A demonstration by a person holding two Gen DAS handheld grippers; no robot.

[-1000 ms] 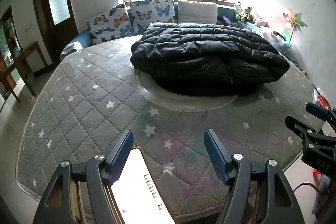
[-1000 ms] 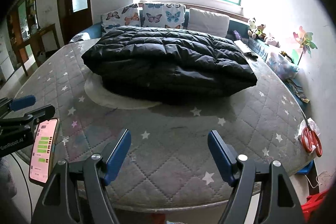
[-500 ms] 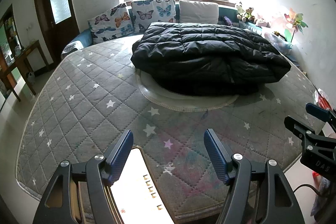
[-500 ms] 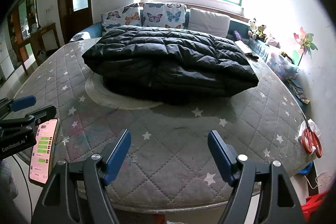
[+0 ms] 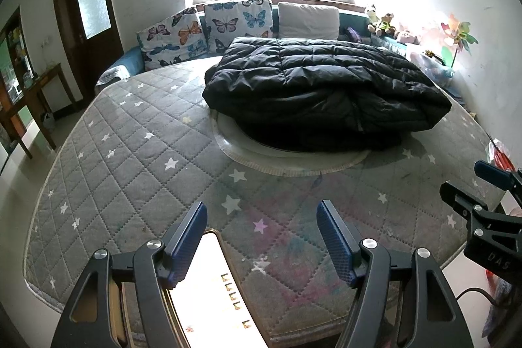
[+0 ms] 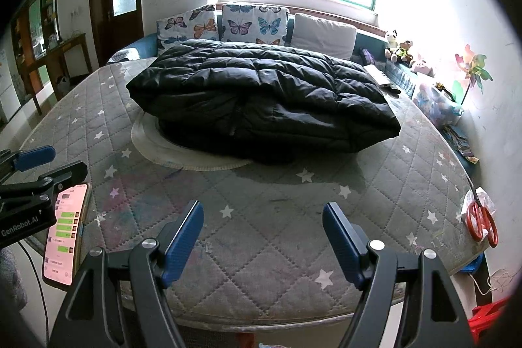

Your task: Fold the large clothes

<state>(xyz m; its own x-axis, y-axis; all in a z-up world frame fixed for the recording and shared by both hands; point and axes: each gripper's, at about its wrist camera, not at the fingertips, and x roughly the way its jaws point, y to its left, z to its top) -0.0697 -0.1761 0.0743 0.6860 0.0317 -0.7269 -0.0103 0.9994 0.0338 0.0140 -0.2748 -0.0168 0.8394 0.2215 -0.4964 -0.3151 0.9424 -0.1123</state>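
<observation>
A black quilted down coat lies folded in a thick bundle on the far middle of the grey star-patterned mattress, over a pale round mat. It also shows in the right wrist view. My left gripper is open and empty, held over the mattress's near edge, well short of the coat. My right gripper is open and empty, also over the near edge. Each gripper shows at the side of the other's view.
A lit phone lies at the near left edge of the mattress. Red scissors lie at its right edge. Butterfly pillows and a white pillow line the back. Toys and a pinwheel stand right. A door and wooden table are left.
Both grippers have stayed open and almost still; the views have shifted only very slightly. The coat has not moved.
</observation>
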